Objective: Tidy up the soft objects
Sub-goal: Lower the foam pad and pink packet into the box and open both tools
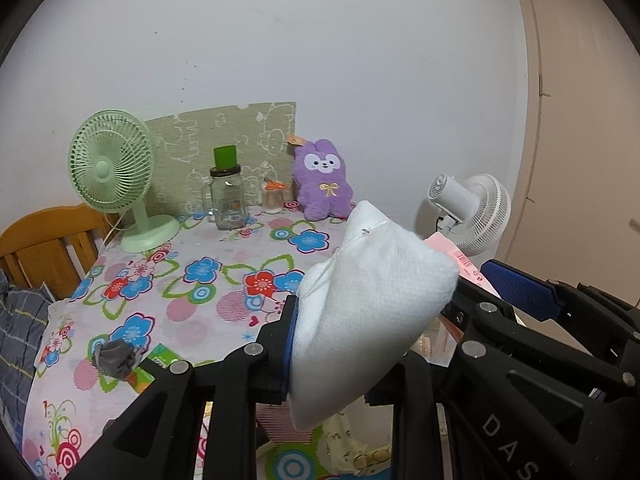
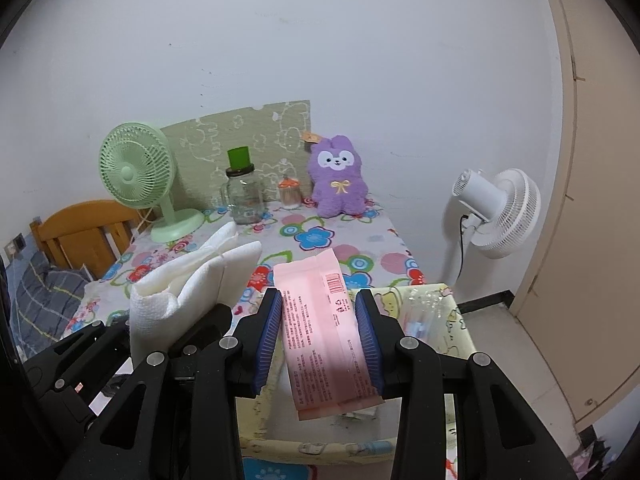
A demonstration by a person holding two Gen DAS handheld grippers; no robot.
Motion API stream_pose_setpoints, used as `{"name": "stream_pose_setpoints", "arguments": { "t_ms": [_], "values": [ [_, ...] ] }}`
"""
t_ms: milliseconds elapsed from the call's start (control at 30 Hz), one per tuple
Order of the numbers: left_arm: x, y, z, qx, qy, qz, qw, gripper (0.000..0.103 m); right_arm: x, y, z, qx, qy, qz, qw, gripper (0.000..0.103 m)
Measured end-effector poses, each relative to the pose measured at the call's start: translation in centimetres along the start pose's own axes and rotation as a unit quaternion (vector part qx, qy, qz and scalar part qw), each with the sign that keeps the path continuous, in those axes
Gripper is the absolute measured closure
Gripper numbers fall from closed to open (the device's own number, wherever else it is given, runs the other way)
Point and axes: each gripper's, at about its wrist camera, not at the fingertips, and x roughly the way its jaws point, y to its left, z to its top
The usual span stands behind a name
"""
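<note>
Floral tbl cloth, white wall, maybe door rt.

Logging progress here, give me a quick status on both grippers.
Left hand-held gripper shut on white cloth. Right hand-held gripper shut on pink packet. Both over storage box; nothing blocking.

left tongs: clamped, tilted down | right tongs: clamped, tilted down
</note>
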Motion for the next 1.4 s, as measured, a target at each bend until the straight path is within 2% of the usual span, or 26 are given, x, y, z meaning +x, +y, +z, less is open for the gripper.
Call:
{"name": "stream_pose_setpoints", "arguments": {
  "t_ms": [800, 1100, 1233, 1400],
  "values": [
    [4.4, -4.8, -0.6, 0.036, 0.049, -0.043, 0.9972, 0.076, 2.5, -5.4, -1.5, 0.043, 0.029, -0.034, 0.998, 0.061],
    [5.8, -5.7, -1.2, 0.046, 0.082, -0.045, 0.9946, 0.060, 3.6, -6.8, -2.3, 0.059, 0.045, -0.035, 0.997, 0.061],
    [6.1, -5.9, -1.3, 0.050, 0.088, -0.042, 0.9939, 0.039, 3.9, -7.1, -2.5, 0.064, 0.050, -0.035, 0.996, 0.061],
    [5.9, -6.0, -1.4, 0.055, 0.087, -0.043, 0.9937, 0.028, 4.2, -7.2, -2.6, 0.068, 0.058, -0.035, 0.995, 0.060]
  ]
}}
